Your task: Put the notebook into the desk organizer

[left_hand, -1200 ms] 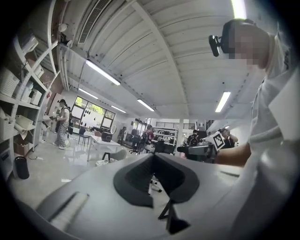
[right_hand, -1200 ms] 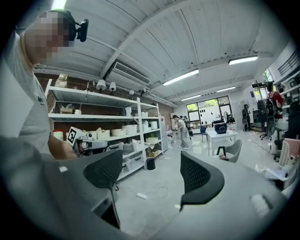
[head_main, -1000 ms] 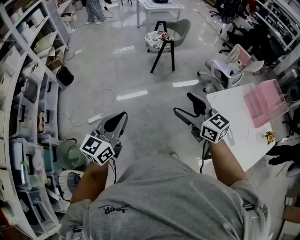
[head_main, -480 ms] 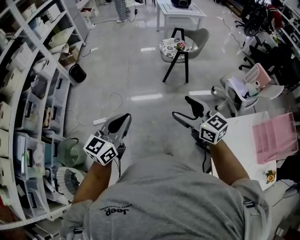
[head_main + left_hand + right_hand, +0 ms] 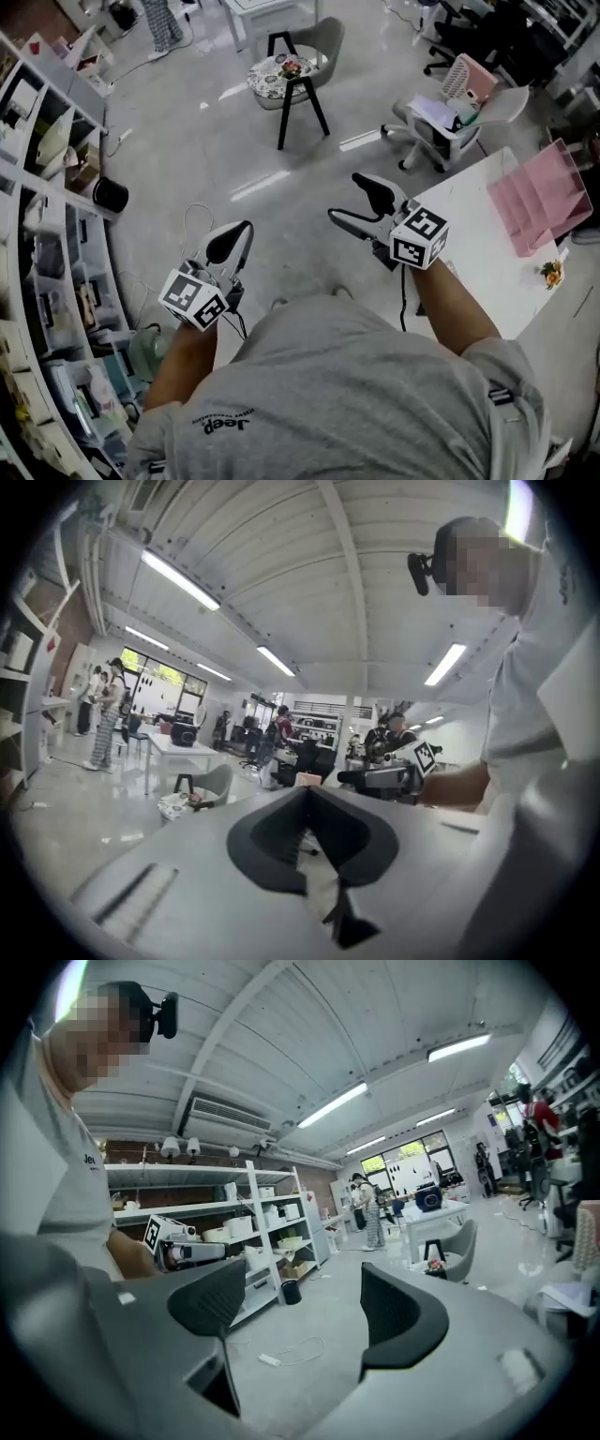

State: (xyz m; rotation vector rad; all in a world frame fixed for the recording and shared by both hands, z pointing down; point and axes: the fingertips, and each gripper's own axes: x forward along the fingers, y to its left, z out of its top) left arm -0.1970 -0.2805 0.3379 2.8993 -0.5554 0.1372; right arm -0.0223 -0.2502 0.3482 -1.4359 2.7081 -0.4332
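Seen from above, a person in a grey T-shirt stands on a glossy grey floor with a two-jaw gripper in each hand, both held out at about waist height over the floor and not over any work surface. The left gripper (image 5: 232,243) has its jaws pressed together with nothing between them, which reads as an idle carrying hold. The right gripper (image 5: 348,199) has its jaws spread wide on empty air, likely kept ready for a pickup.

To the person's right stands a white table (image 5: 469,234). The pink see-through desk organizer (image 5: 544,197) sits at the far right edge of the tabletop, well apart from both grippers, and appears empty. A small flower-like ornament (image 5: 551,274) lies near the tabletop's right corner. The notebook does not show in any view, on the tabletop or in either gripper, so where it lies cannot be told.

Storage shelves (image 5: 47,234) line the left side, and a swivel chair (image 5: 450,112) stands beyond the table. The task appears not yet under way: the notebook has to be found before anything can go into the organizer.
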